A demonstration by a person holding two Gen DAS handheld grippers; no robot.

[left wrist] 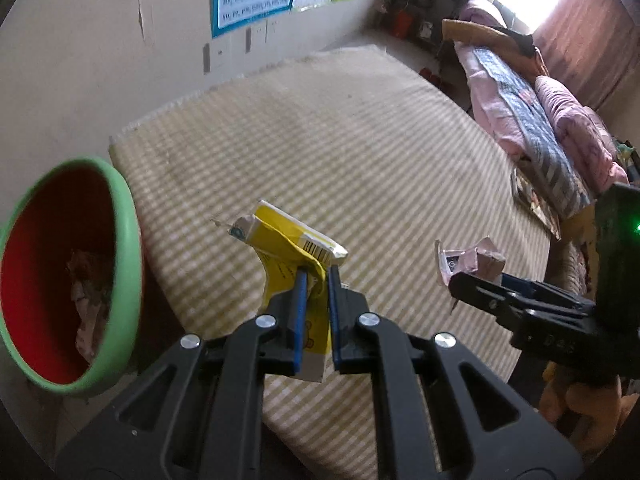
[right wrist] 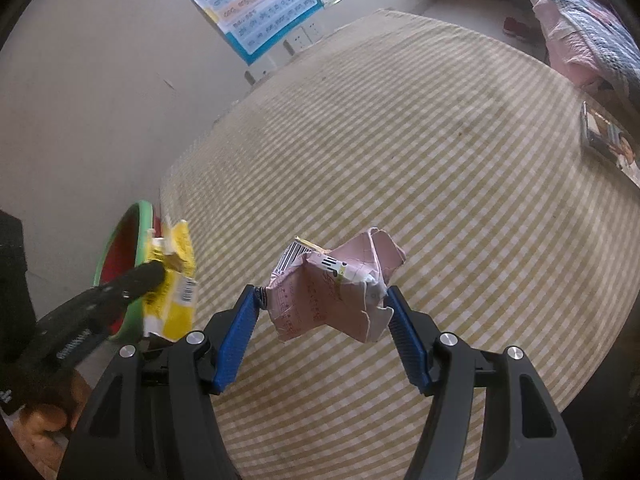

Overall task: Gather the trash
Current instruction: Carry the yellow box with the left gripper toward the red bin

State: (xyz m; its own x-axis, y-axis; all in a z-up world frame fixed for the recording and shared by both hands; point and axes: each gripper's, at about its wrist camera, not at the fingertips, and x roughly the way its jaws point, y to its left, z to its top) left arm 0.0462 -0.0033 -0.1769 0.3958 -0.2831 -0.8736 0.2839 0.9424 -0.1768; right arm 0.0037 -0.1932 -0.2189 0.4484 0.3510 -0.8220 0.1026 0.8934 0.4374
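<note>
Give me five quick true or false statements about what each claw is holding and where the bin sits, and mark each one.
1. The left claw is shut on a crumpled yellow paper carton. True.
2. The right claw is empty. False: a crumpled pink paper carton sits between its blue pads.
3. The round bin with a green rim and red inside stands beyond the left edge of the yellow checked tablecloth. True.
4. The bin holds nothing. False: crumpled paper already lies inside it.
5. The yellow carton has been dropped in the bin. False: the left claw has it gripped, short of the rim.
</note>
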